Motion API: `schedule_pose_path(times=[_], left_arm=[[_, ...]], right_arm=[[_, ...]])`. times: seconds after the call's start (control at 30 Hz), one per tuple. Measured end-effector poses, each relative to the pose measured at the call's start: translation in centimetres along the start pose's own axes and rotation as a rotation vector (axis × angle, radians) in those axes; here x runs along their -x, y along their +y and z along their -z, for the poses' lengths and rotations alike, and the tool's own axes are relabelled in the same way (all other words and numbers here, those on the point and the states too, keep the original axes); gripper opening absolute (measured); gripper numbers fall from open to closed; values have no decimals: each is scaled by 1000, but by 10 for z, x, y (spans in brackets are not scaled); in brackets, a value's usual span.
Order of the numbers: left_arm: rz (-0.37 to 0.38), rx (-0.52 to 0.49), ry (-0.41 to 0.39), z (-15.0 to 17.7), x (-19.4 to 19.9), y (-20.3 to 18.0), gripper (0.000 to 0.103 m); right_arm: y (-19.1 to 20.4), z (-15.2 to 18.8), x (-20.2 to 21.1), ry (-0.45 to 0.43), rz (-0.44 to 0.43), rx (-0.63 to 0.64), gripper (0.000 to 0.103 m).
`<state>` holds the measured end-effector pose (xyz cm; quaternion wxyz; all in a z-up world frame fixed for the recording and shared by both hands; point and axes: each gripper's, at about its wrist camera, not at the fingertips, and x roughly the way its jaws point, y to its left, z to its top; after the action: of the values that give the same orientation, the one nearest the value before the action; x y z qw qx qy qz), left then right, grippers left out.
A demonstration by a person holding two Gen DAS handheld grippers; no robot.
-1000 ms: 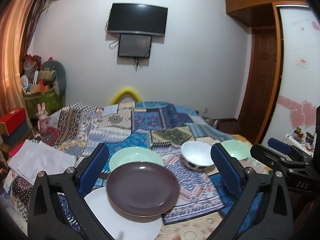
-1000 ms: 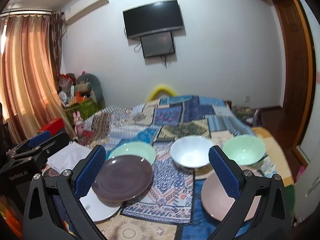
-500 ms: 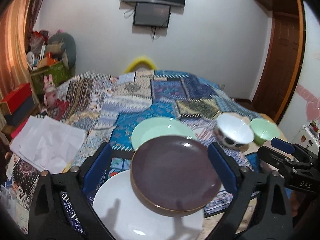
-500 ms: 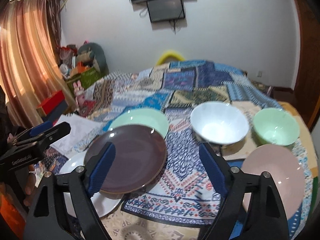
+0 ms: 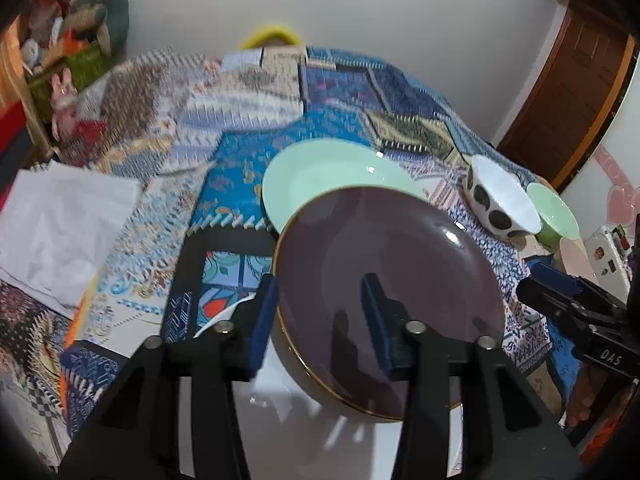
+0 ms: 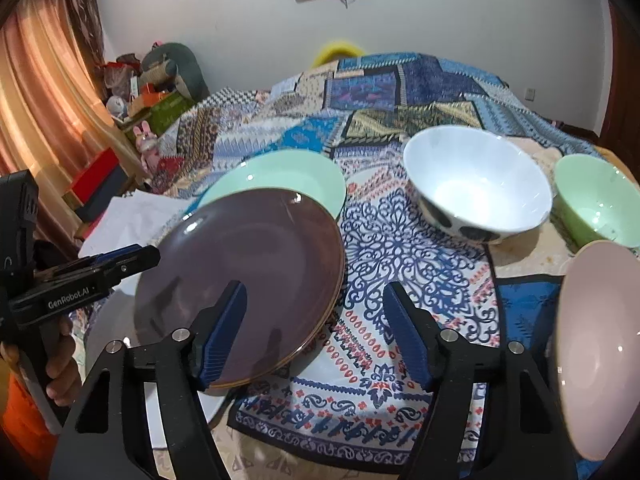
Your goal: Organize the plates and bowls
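A: Brown plate (image 5: 384, 292) lies on the white plate (image 5: 320, 436), overlapping the mint plate (image 5: 320, 176) on the bed's patchwork cloth (image 6: 400, 248). Why?

B: Probably stacking. Left tool (image 5: 320, 316) closes astride its rim, not yet pinching; right tool (image 6: 316, 332) narrows, empty.

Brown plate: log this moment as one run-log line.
left gripper: closing, astride brown plate rim | right gripper: closing, plate's edge between jaws, no grip | plate: tilted on white plate

A dark purple plate (image 6: 248, 276) lies tilted on a white plate (image 5: 312, 432), lower left. Behind it a mint plate (image 6: 280, 180); right, a spotted white bowl (image 6: 476, 192), green bowl (image 6: 596, 204), pink plate (image 6: 600, 340).
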<state>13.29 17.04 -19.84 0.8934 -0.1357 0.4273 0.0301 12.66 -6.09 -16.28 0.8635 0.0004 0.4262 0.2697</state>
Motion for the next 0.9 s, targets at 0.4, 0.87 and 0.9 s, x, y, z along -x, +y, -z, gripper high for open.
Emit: schedule_pose_path(times=[0.4, 0.87, 0.9], left_arm=[[-19, -5, 90, -10, -28, 11, 30], [-4, -23, 158, -16, -42, 11, 26], [-5, -24, 157, -16, -42, 10, 26]], right_arm=[[-7, -2, -29, 91, -23, -40, 45], [-6, -2, -41, 129, -75, -50, 38], [-8, -2, -41, 130, -78, -59, 36]])
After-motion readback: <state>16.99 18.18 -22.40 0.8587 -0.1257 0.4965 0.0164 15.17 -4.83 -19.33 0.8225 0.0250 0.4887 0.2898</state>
